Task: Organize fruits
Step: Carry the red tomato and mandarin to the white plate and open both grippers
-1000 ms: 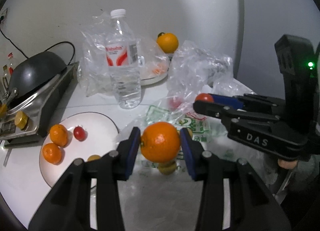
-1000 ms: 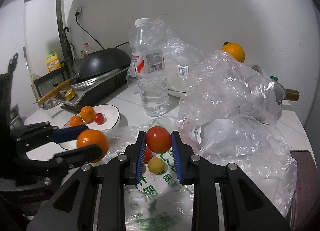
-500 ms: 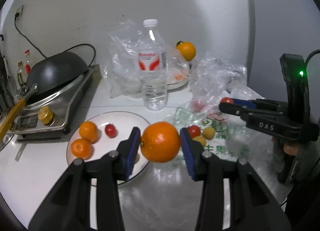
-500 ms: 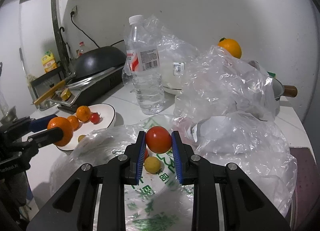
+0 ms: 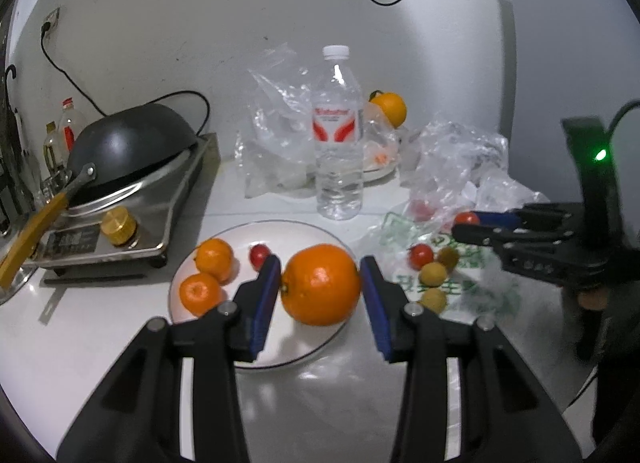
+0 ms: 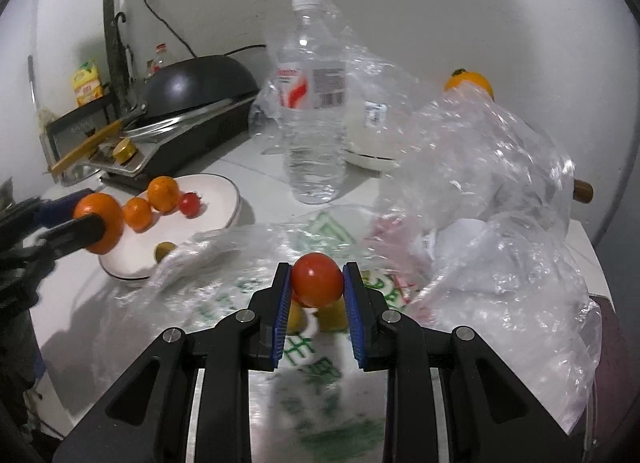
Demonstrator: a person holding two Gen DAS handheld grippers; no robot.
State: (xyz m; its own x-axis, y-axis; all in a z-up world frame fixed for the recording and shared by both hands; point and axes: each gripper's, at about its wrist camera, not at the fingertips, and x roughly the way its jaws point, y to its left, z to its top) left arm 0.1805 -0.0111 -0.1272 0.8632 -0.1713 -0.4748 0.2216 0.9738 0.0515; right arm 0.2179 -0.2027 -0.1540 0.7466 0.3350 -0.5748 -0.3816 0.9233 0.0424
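My left gripper (image 5: 320, 291) is shut on a large orange (image 5: 321, 284) and holds it above the white plate (image 5: 312, 347). The plate carries two small oranges (image 5: 200, 293) and a cherry tomato (image 5: 260, 253). My right gripper (image 6: 317, 295) is shut on a red tomato (image 6: 317, 279) above a clear plastic bag (image 6: 240, 287). Small yellow and red fruits (image 5: 432, 275) lie on the bag. In the right wrist view the left gripper with the orange (image 6: 100, 221) is at the left, over the plate (image 6: 224, 187).
A water bottle (image 5: 338, 135) stands behind the plate. A black wok (image 5: 128, 151) sits on a cooker (image 5: 160, 215) at the left. Crumpled plastic bags (image 6: 480, 183) fill the right. Another orange (image 5: 389, 107) sits at the back.
My left gripper has carried the large orange left, from over the bag to over the plate. My right gripper still holds the tomato and has shifted only a little.
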